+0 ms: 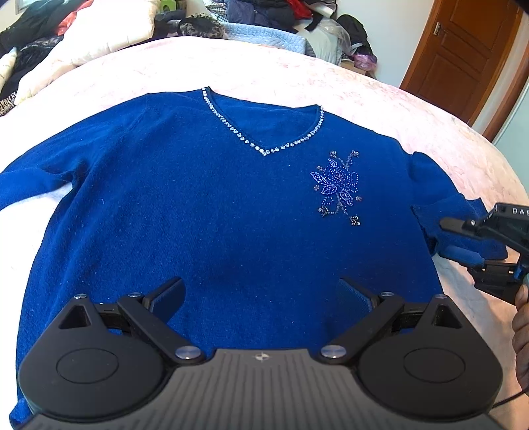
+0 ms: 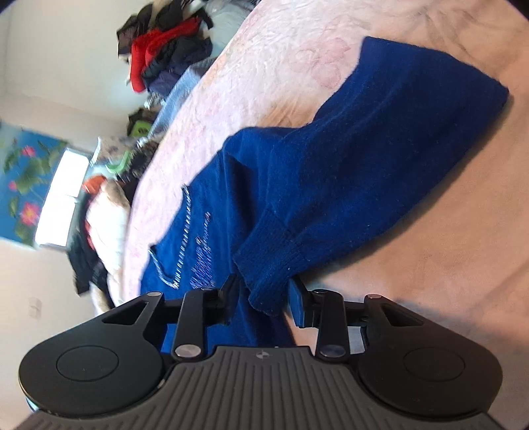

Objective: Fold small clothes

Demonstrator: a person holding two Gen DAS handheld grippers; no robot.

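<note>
A royal blue V-neck sweater [image 1: 215, 205] with rhinestone trim and a beaded flower lies face up on the pink bedspread [image 1: 264, 66]. My left gripper [image 1: 261, 291] is open and empty, hovering over the sweater's lower front. My right gripper [image 1: 446, 238] is at the sweater's right sleeve; in the right wrist view the gripper [image 2: 264, 294] has its fingers on either side of the sleeve cuff [image 2: 267, 268], which is lifted off the bed. The jaws look closed on the cuff.
Piles of clothes [image 1: 258, 13] and a cream quilt [image 1: 99, 36] lie at the bed's far side. A wooden door [image 1: 463, 56] stands at the right. The bedspread's edge [image 1: 496, 172] curves close to the right sleeve.
</note>
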